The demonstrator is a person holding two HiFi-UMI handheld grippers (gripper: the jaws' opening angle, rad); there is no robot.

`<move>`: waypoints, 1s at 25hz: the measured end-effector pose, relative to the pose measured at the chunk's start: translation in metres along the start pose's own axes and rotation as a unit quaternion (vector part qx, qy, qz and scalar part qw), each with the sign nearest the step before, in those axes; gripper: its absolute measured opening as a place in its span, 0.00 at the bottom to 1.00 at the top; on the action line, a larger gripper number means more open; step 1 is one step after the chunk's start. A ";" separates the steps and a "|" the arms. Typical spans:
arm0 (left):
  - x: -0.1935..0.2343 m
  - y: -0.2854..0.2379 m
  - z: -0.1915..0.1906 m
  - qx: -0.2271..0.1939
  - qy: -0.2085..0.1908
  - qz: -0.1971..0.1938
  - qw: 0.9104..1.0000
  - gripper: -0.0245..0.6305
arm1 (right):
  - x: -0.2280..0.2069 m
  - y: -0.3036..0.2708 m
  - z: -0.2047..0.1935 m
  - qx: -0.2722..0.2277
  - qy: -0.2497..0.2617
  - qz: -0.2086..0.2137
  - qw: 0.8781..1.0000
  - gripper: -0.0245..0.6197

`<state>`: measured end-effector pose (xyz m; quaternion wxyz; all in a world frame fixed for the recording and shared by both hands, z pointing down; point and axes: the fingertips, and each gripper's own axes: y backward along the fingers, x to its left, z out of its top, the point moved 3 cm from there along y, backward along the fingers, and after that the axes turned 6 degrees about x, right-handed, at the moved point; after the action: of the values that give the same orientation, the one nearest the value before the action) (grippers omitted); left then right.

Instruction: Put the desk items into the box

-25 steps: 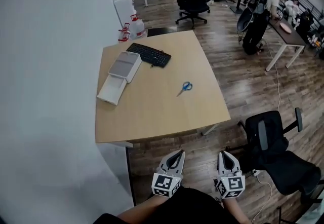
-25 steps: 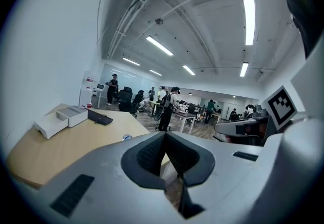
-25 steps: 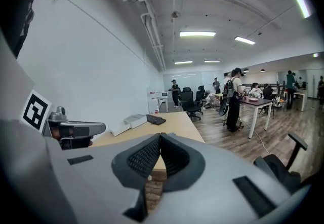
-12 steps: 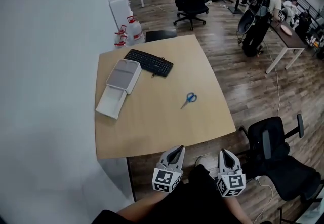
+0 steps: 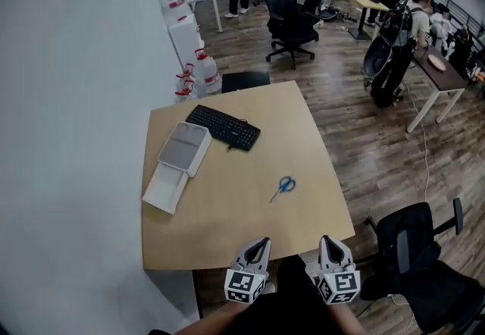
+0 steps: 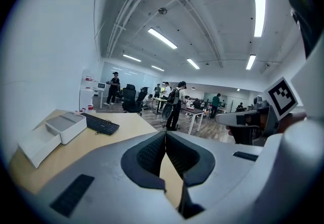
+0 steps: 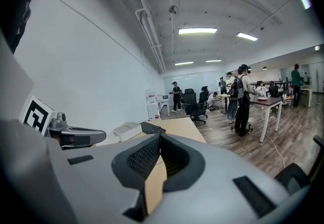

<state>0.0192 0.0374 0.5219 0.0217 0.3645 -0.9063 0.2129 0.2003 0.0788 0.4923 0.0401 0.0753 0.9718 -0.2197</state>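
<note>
A wooden desk [image 5: 227, 212] carries a white open box [image 5: 184, 148] with its lid [image 5: 164, 188] lying beside it, a black keyboard [image 5: 223, 126] and blue-handled scissors [image 5: 283, 187]. My left gripper [image 5: 263, 242] and right gripper [image 5: 328, 241] hang side by side at the desk's near edge, both shut and holding nothing. In the left gripper view the box [image 6: 66, 126] and keyboard [image 6: 101, 124] lie far ahead on the left. In the right gripper view the box [image 7: 127, 129] and keyboard [image 7: 153, 127] show beyond the shut jaws.
A white wall runs along the desk's left side. A black office chair [image 5: 413, 250] stands at the right front, another chair [image 5: 294, 11] behind the desk. Water bottles [image 5: 203, 74] stand on the floor by the far-left corner. Several people stand at tables in the background.
The view has moved forward: the desk sits closer and lower in the head view, and both grippers now reach its near edge. Both stay shut.
</note>
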 end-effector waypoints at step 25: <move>0.085 -0.291 -0.051 0.241 -0.015 0.009 0.970 0.06 | -0.166 -0.193 0.005 0.086 -0.058 0.051 0.993 0.13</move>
<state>0.1462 -0.1849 0.6929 -0.0821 0.3544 -0.8314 0.4200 0.3324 -0.1168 0.5877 0.1007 0.1156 0.9403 -0.3038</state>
